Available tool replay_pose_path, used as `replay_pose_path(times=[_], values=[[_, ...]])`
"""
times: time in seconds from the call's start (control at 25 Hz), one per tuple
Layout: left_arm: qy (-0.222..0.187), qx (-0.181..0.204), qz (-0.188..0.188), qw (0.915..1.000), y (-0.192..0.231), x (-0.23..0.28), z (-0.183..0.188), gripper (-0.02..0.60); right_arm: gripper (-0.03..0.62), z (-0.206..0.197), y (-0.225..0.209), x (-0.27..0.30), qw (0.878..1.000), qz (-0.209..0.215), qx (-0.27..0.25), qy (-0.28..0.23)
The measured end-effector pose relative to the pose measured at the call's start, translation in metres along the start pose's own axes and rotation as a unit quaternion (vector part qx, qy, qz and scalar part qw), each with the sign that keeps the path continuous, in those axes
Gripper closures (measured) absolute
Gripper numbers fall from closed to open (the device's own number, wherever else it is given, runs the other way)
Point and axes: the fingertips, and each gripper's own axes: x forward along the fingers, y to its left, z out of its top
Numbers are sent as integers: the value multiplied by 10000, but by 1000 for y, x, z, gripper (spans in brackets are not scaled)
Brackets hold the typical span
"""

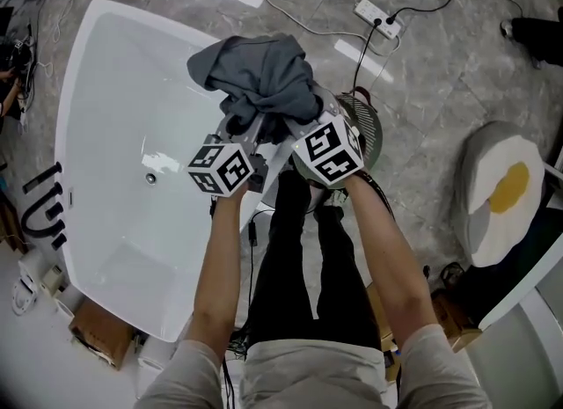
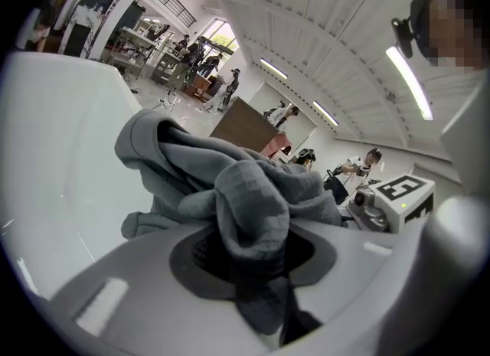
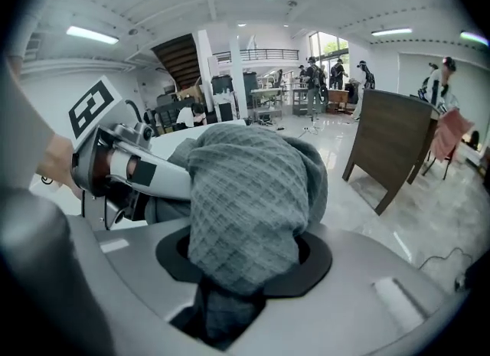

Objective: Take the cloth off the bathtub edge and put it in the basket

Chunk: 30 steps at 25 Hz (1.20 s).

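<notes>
A crumpled grey cloth (image 1: 264,73) hangs in the air above the right rim of the white bathtub (image 1: 114,108). Both grippers hold it from below. My left gripper (image 1: 244,127) is shut on one fold, which bunches up out of its jaws in the left gripper view (image 2: 249,194). My right gripper (image 1: 297,126) is shut on another fold, seen as waffle-weave cloth (image 3: 245,186) filling its jaws. The two grippers stand close together, side by side. A round wire basket (image 1: 369,130) sits on the floor just right of the right gripper, partly hidden by it.
A power strip (image 1: 378,16) with cables lies on the marble floor beyond the basket. A white cushion with a yellow patch (image 1: 501,192) is at the right. Cardboard boxes (image 1: 97,332) sit by the tub's near end. A brown wooden panel (image 3: 390,140) stands further off.
</notes>
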Motion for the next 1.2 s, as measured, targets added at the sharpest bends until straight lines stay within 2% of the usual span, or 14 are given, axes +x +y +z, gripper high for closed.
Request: replay_pose_path(times=[0.2, 0.4, 0.76, 0.96, 1.2], values=[[-53, 186, -59, 9998, -36, -6, -10, 405, 447, -14, 2, -33, 9987, 18, 398, -314], [-69, 390, -72, 9992, -67, -8, -24, 405, 450, -25, 1, -67, 9966, -20, 570, -599], [8, 799, -173, 9967, -126, 1, -56, 407, 453, -65, -9, -120, 9919, -116, 964, -816], [200, 906, -374, 9950, -158, 16, -86, 408, 453, -100, -21, -149, 9877, -322, 1253, -874], [540, 778, -623, 9936, -188, 34, -138, 408, 454, -153, -31, -181, 9847, -568, 1501, -682]])
